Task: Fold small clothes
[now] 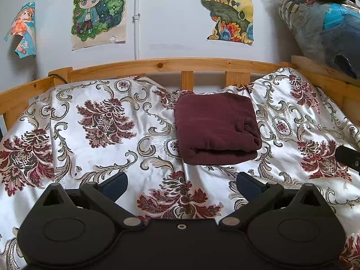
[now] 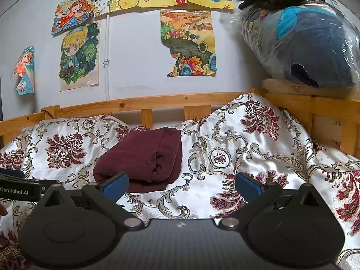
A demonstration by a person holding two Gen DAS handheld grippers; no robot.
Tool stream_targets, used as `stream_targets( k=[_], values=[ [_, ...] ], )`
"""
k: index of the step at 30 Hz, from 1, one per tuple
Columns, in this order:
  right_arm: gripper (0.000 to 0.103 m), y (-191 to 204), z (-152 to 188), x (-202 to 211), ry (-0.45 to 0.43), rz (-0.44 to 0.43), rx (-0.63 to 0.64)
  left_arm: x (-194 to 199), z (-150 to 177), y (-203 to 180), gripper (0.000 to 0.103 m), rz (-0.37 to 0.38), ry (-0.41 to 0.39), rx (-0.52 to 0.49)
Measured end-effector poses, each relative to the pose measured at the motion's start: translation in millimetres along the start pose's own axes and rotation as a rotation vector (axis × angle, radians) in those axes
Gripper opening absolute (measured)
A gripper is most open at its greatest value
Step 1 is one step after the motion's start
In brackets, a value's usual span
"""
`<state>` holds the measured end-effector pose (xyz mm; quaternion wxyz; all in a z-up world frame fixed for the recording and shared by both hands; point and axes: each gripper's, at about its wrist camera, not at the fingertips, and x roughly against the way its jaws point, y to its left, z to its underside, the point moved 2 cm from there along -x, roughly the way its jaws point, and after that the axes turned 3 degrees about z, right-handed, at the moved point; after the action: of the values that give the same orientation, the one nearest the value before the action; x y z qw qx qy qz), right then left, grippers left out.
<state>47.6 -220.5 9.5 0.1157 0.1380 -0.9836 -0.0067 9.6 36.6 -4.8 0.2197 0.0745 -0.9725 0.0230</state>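
Note:
A maroon garment point(image 1: 217, 128) lies folded into a thick rectangle on the floral bedspread point(image 1: 94, 121), toward the back of the bed. My left gripper point(image 1: 181, 185) is open and empty, hovering in front of the garment without touching it. In the right wrist view the folded garment point(image 2: 144, 157) sits ahead and to the left. My right gripper point(image 2: 181, 186) is open and empty; its left fingertip point(image 2: 115, 185) overlaps the garment's near corner in the picture. The left gripper's body point(image 2: 20, 187) shows at the left edge.
A wooden bed rail point(image 1: 157, 64) runs along the back and right side point(image 2: 326, 110). The bedspread bunches up high at the back right point(image 2: 254, 121). A plastic-wrapped bundle point(image 2: 310, 45) with dark clothes on top sits above the right rail. Drawings point(image 1: 99, 11) hang on the wall.

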Motion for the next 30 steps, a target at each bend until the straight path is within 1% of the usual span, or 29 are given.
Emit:
stream_targets(
  k=[11,20,24,30],
  values=[
    [0.103,0,0,0,0.001,0.0,0.0,1,-2,-1,0.102,0.008,-0.002,-0.004],
    [0.103,1,2,-1,0.007,0.001,0.0,4,-3,-10,0.102,-0.031,-0.03,-0.098],
    [0.103,1,3,-1,0.008,0.0,-0.001,5,-3,-10,0.102,-0.045,-0.041,-0.104],
    [0.103,2,5,-3,0.012,0.001,-0.002,5,-3,-10,0.102,-0.046,-0.039,-0.107]
  ],
)
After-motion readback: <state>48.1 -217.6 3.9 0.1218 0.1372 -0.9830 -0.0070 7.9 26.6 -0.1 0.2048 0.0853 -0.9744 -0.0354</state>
